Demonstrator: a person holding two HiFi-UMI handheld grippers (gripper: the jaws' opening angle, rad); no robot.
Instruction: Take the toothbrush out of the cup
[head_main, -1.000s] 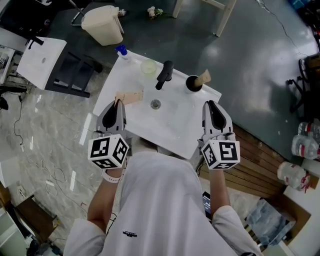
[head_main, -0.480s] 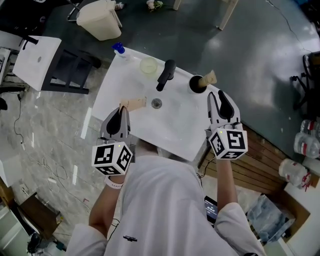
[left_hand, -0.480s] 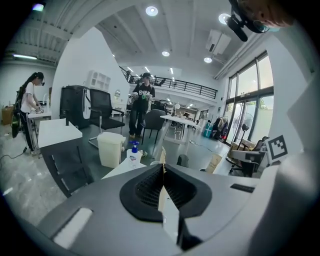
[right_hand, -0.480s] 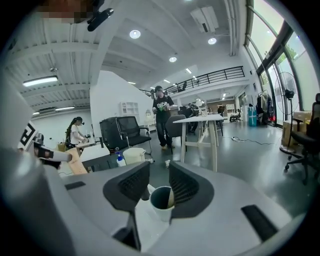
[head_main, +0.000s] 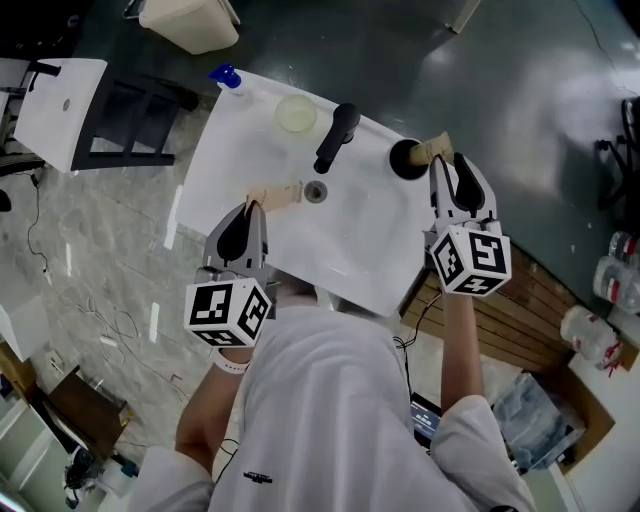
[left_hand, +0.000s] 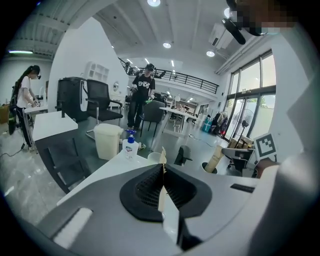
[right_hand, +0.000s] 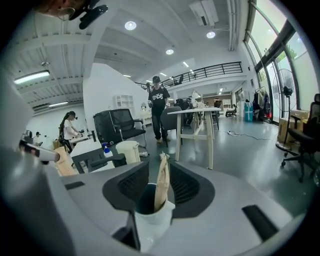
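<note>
The right gripper (right_hand: 159, 184) had moved forward, so the cup (right_hand: 149, 227) now stood between its open jaws, the toothbrush (right_hand: 161, 180) still upright inside it. The left gripper (left_hand: 162, 175) was clamped on a tan strip (head_main: 273, 196). Below lay a white basin (head_main: 350, 250) with a black tap (head_main: 337, 135), in an open office.

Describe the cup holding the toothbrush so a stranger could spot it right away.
On the white washbasin, look right of the black faucet, at the far right corner by the right gripper. The cup there is white outside and dark inside, with a tan paper-wrapped toothbrush sticking out; the pale cup left of the faucet has nothing sticking out.
</note>
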